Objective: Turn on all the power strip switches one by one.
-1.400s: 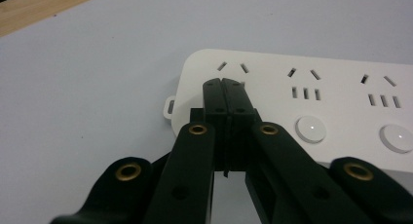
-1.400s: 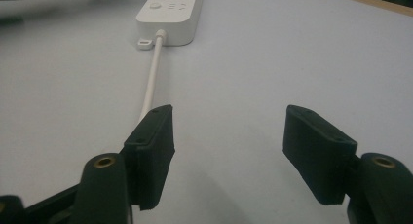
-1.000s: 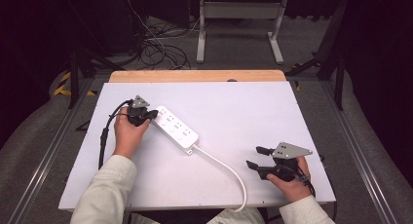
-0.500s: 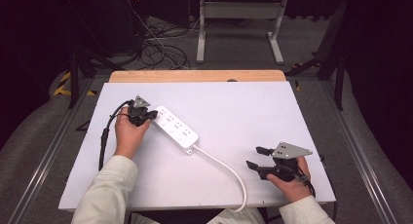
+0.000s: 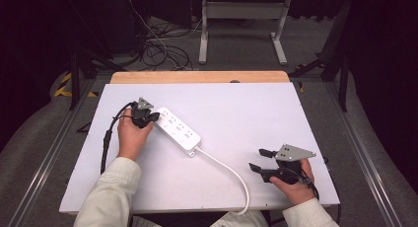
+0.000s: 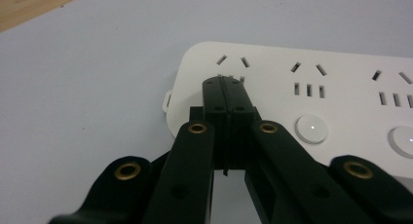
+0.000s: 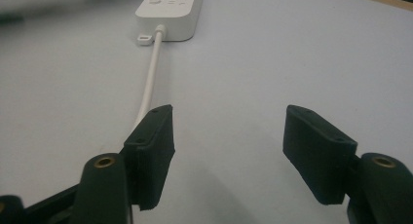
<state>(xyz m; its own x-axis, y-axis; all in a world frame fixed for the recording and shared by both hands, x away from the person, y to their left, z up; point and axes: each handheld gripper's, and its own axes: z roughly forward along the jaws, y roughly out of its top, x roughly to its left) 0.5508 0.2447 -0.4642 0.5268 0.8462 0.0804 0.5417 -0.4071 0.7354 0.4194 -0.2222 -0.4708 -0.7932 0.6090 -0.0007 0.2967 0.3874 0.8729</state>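
Note:
A white power strip (image 5: 178, 130) lies slanted on the white table top, its white cable (image 5: 231, 173) running off toward the near edge. My left gripper (image 5: 153, 117) is shut with nothing between the jaws, and its tips rest over the strip's left end. In the left gripper view the closed left gripper (image 6: 225, 81) sits right at the first socket of the power strip (image 6: 341, 97), beside round buttons. My right gripper (image 5: 258, 160) stands open low over the table at the near right, apart from the strip. The right gripper (image 7: 229, 124) frames bare table, with the cable (image 7: 148, 87) and power strip (image 7: 170, 5) beyond.
A wooden strip (image 5: 199, 77) borders the table's far edge. Beyond it on the dark floor lie tangled cables (image 5: 157, 52) and a white metal stand (image 5: 241, 19). A black cable (image 5: 106, 143) trails from the left gripper along the table's left side.

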